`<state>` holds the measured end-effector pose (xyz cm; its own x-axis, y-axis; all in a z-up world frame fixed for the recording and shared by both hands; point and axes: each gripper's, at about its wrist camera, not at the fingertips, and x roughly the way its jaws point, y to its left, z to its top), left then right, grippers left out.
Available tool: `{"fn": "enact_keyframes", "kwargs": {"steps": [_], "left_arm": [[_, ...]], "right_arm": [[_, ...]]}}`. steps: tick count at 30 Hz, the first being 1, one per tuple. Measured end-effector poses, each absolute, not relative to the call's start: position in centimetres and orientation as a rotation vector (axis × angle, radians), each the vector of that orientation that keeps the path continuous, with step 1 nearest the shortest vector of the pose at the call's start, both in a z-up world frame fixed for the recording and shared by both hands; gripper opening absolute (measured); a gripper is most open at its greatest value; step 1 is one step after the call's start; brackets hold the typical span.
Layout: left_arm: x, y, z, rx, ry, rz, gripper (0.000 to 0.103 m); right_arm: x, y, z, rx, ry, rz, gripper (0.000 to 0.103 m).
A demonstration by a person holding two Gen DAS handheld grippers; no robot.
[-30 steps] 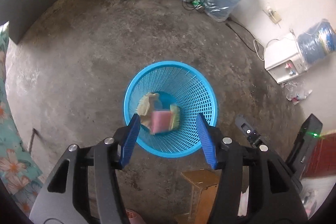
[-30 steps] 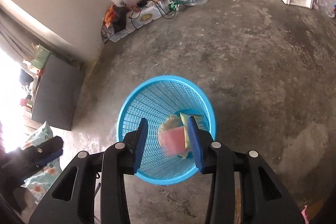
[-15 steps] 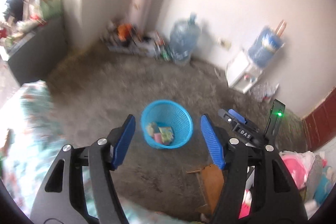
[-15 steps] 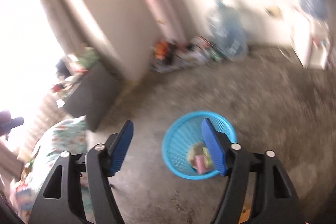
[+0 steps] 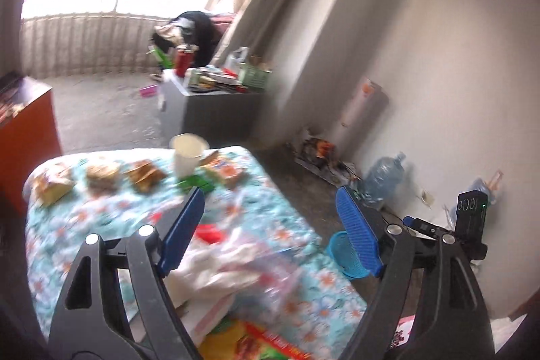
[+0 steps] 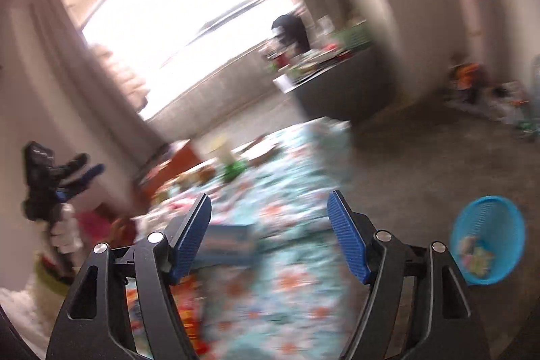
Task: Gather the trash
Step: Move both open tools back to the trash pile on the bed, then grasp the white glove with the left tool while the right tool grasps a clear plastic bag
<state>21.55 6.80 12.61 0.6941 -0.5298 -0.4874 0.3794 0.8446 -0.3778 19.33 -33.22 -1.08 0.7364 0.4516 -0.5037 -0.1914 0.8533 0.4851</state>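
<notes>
- Left gripper [image 5: 270,230] spread wide, nothing between the fingers, above the floral cloth [image 5: 101,225].
- Right gripper [image 6: 268,237] likewise spread and empty (view badly blurred).
- Blue bin [image 6: 487,247] on the floor past the cloth's right edge, with trash [image 6: 474,255] inside.
- White cup [image 5: 187,157] upright near the cloth's far edge, wrappers [image 5: 101,176] in a row beside it.
- Crumpled plastic bag [image 5: 233,269] near the cloth's near edge.

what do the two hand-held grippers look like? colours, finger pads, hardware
Both match: the left hand-held gripper and right hand-held gripper have matte black plastic frames with cut-out slots, silver round bolt heads at the pivots, and blue ribbed pads on long flat fingers. No cables, markings or sleeves show.
</notes>
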Motion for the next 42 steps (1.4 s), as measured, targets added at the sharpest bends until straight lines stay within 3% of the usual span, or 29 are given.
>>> {"fn": "enact_keyframes", "kwargs": {"steps": [7, 15, 23, 33, 42], "left_arm": [[19.4, 14.1, 7.8, -0.279, 0.62, -0.431, 0.076], [21.8, 18.2, 1.3, -0.491, 0.8, -0.432, 0.075], [25.5, 18.9, -3.7, -0.703, 0.943, -0.462, 0.05], [26.1, 18.4, -4.0, -0.689, 0.941, -0.465, 0.018], [25.6, 18.4, -3.6, -0.662, 0.913, -0.461, 0.006]], "right_arm": [[25.2, -22.3, -4.3, 0.385, 0.87, 0.514, 0.07], [28.5, -20.1, -8.1, 0.402, 1.023, 0.469, 0.07], [29.0, -20.9, -9.4, 0.483, 1.062, 0.451, 0.07], [28.9, -21.2, -11.6, 0.602, 1.117, 0.49, 0.065], [29.0, -20.9, -12.8, 0.645, 1.143, 0.493, 0.061]]}}
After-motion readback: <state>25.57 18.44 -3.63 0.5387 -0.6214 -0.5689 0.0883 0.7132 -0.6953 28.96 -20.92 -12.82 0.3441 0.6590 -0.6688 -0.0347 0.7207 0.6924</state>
